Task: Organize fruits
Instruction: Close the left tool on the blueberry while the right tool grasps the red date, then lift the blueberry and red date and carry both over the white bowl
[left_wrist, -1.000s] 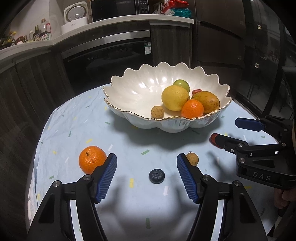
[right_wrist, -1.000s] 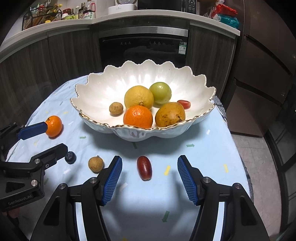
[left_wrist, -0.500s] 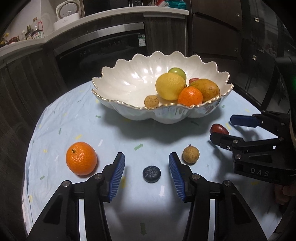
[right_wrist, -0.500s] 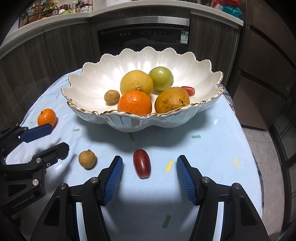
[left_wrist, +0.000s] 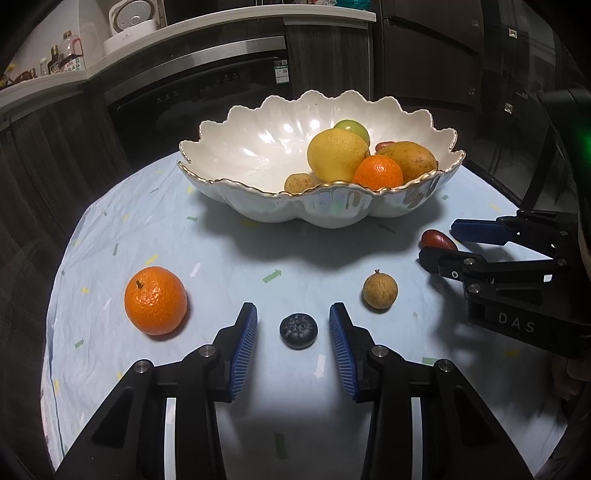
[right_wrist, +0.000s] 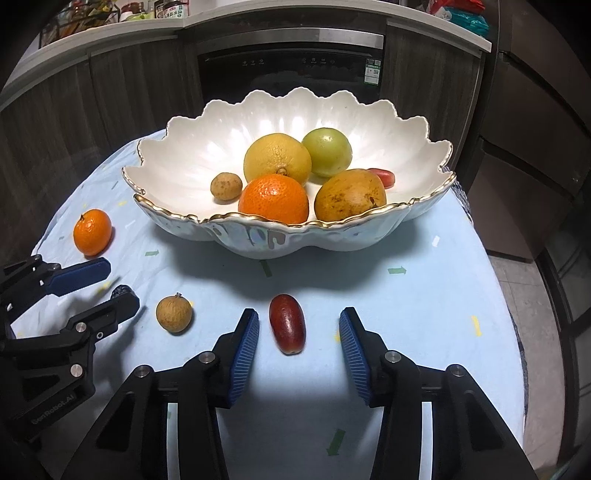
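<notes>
Pale blue tablecloth (left_wrist: 221, 258) under both grippers: left gripper (left_wrist: 293, 325) has just been closing around the blueberry (left_wrist: 298, 330), right gripper (right_wrist: 299, 326) around the red date (right_wrist: 287, 323) — pads not touching yet. Squeeze gently — both bruise.

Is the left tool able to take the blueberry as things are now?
Probably yes. The blueberry lies on the cloth between the two pads of the left tool, which have just been closing without touching it yet. Nothing stands between them.
</notes>
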